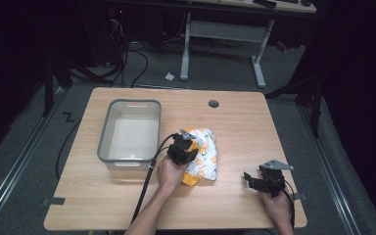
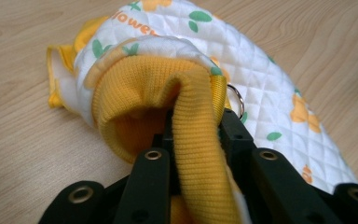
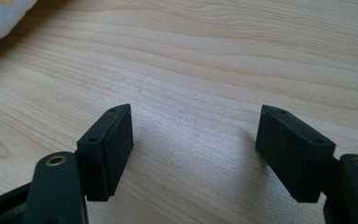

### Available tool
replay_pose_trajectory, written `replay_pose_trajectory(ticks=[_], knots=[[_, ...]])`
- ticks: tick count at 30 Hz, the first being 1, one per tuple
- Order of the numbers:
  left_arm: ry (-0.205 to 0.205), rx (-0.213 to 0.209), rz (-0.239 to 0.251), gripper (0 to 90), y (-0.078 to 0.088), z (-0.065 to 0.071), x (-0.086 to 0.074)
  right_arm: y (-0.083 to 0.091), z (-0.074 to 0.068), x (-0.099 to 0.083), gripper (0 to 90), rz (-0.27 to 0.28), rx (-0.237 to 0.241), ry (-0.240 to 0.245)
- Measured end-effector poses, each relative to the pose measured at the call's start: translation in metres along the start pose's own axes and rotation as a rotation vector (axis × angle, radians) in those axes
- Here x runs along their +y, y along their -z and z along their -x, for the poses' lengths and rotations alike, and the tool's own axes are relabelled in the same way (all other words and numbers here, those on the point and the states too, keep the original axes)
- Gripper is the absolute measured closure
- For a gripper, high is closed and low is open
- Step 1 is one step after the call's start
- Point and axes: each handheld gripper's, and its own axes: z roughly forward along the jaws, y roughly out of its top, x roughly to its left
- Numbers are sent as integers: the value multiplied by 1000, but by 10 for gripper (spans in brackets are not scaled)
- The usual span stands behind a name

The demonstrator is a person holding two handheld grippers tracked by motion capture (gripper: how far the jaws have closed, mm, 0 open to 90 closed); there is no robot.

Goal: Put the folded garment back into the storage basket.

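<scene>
A small quilted white garment [image 1: 204, 152] with an orange flower print and yellow ribbed trim lies at the middle of the wooden table [image 1: 245, 132]. My left gripper [image 1: 186, 146] rests on its left part. In the left gripper view, my left gripper [image 2: 196, 128] is shut on the yellow ribbed hem [image 2: 200, 154], which bunches up between the jaws; a metal ring [image 2: 237, 100] shows beside it on the garment [image 2: 265, 88]. My right gripper [image 1: 250, 179] sits low over bare wood at the front right, open with nothing between its fingers [image 3: 193, 140].
A grey plastic bin [image 1: 105, 139] stands just left of the garment, with nothing in it. A round cable hole [image 1: 213, 104] sits near the table's far edge. A white corner of the garment [image 3: 0, 14] shows at the upper left of the right gripper view.
</scene>
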Motion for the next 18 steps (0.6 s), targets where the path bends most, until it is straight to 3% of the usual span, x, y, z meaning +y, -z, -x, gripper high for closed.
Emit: replay_pose_trajectory(ticks=[12,18], knots=[[-8,-31,66,757,25,1,4,0,0,0,278,0,0,0],[-5,-58,68,757,34,1,4,0,0,0,278,0,0,2]])
